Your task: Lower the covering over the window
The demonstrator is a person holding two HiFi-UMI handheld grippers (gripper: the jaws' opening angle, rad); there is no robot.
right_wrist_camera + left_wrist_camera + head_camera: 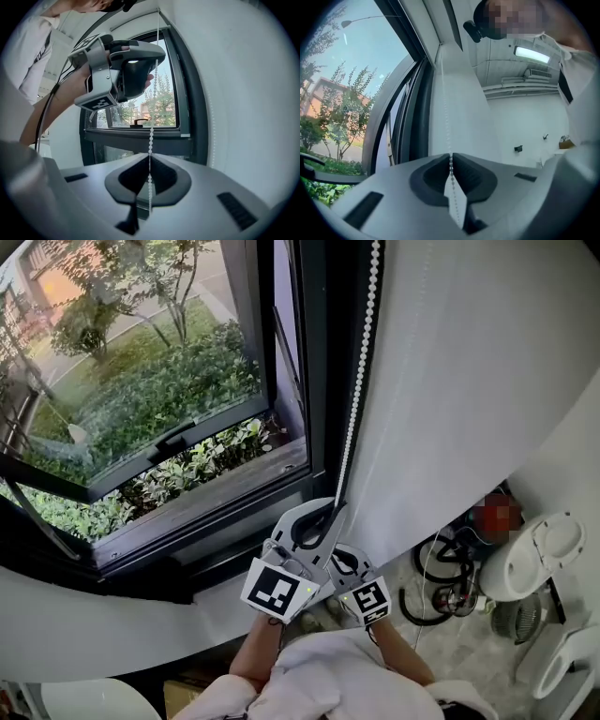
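A white bead chain (354, 399) hangs beside the dark window frame (314, 381), in front of a white surface (469, 381). My left gripper (336, 510) is shut on the chain, and the beads run up from its pinched jaws (451, 155) in the left gripper view. Just below it, my right gripper (347, 557) is shut on the same chain (152, 117), jaws tight together (149, 157). The right gripper view shows the left gripper (157, 58) higher on the chain. The window pane (141, 352) stands uncovered in view.
The window sash (173, 439) is tilted open outward over green bushes. Low on the right, black cables (441, 577) and a white appliance (539, 559) lie on the floor. A white curved chair back (89, 699) is at the bottom left.
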